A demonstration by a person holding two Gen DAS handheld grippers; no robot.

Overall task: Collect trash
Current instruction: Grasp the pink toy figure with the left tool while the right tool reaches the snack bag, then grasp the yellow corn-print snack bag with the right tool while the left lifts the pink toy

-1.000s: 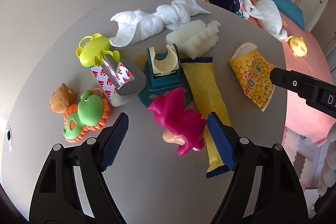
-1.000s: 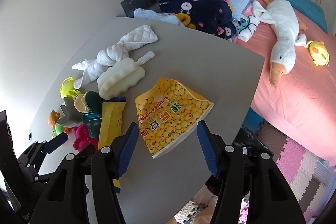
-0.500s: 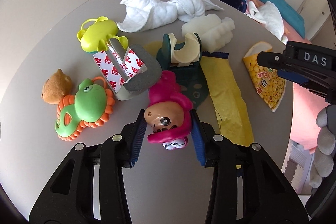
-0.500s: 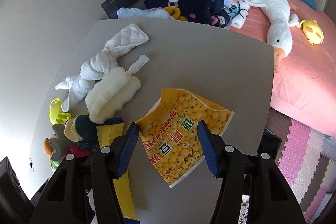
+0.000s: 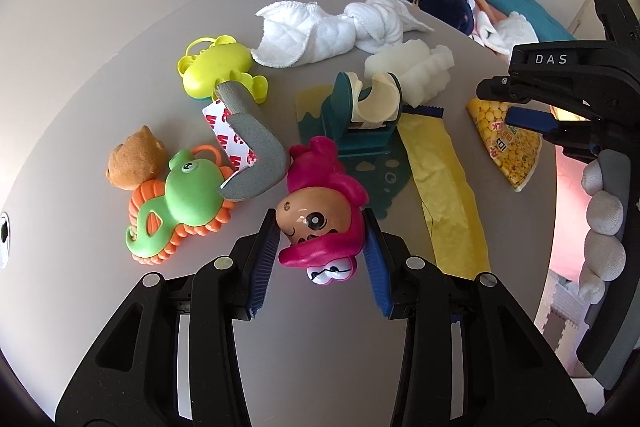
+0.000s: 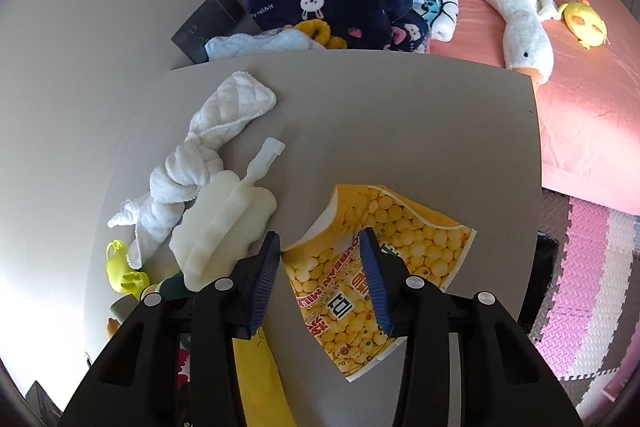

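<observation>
On the grey table (image 5: pixel 320 347), a doll with pink hair (image 5: pixel 324 187) is pinched between the blue pads of my left gripper (image 5: pixel 320 223), which is shut on it. A long yellow wrapper (image 5: pixel 440 179) lies flat just to its right. Farther right lies a yellow snack bag printed with beans (image 6: pixel 404 247). My right gripper (image 6: pixel 320 239) points down over that bag's left part and its jaws are closing. One pad is at the bag's left edge and the other rests over the print. The bag still lies on the table.
Toys crowd the left: a green and orange one (image 5: pixel 180 203), a lime one (image 5: pixel 216 67), a brown plush (image 5: pixel 136 159), grey tape (image 5: pixel 248 155) and a teal holder (image 5: pixel 360 123). A knotted white cloth (image 6: pixel 200 155) and a cream sponge (image 6: pixel 224 223) lie behind. A pink bed (image 6: pixel 592 99) borders the table's right edge.
My left gripper shut on the pink-haired doll and tipped it face up. My right gripper moved over the snack bag and its jaws narrowed around the bag's left part.
</observation>
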